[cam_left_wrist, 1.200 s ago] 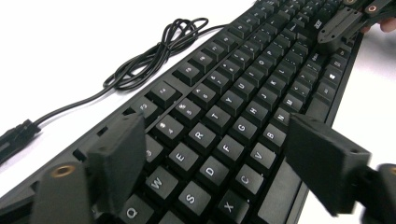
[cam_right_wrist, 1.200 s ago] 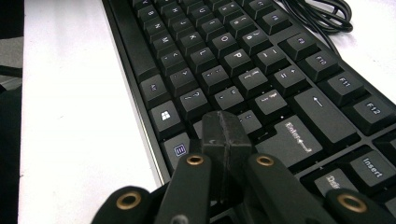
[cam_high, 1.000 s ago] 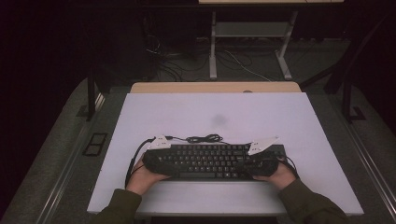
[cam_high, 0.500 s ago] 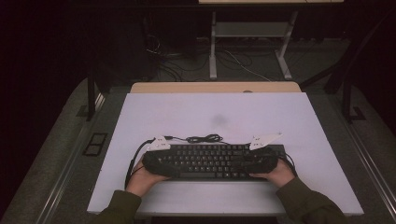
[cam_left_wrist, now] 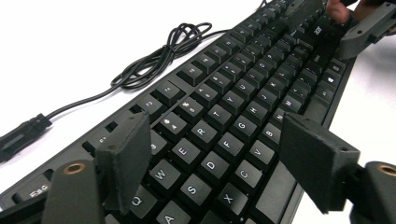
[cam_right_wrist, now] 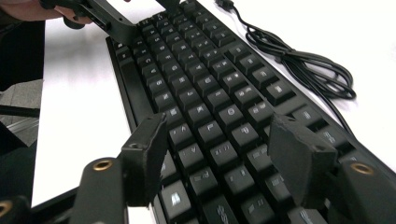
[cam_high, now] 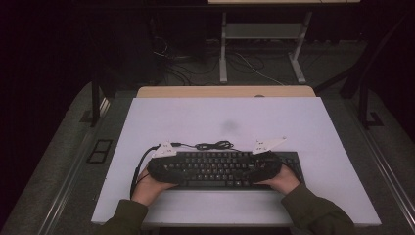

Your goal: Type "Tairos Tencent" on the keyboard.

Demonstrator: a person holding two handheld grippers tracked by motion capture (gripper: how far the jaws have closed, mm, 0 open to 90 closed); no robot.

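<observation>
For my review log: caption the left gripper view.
Left gripper open above the black keyboard, coiled cable beside it.

Person in olive-green sleeves (cam_high: pixel 313 210). Each hand-held gripper (cam_left_wrist: pixel 219 158) has 2 matte black jaws with brass-coloured screw inserts, a white 3-cornered plate (cam_high: pixel 268 144) and a black cable.

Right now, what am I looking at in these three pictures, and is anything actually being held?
A person sits at a white table with a hand-held gripper tool in each hand. One camera looks down from above; the other two ride on the tools and look along their black jaws. A black keyboard lies flat on the table, its cable bundled behind it. The left gripper and the right gripper each hover over one end of the keyboard. The right one's jaws have just been opening, the left one's closing slightly. Both stand open, gripping nothing.
</observation>
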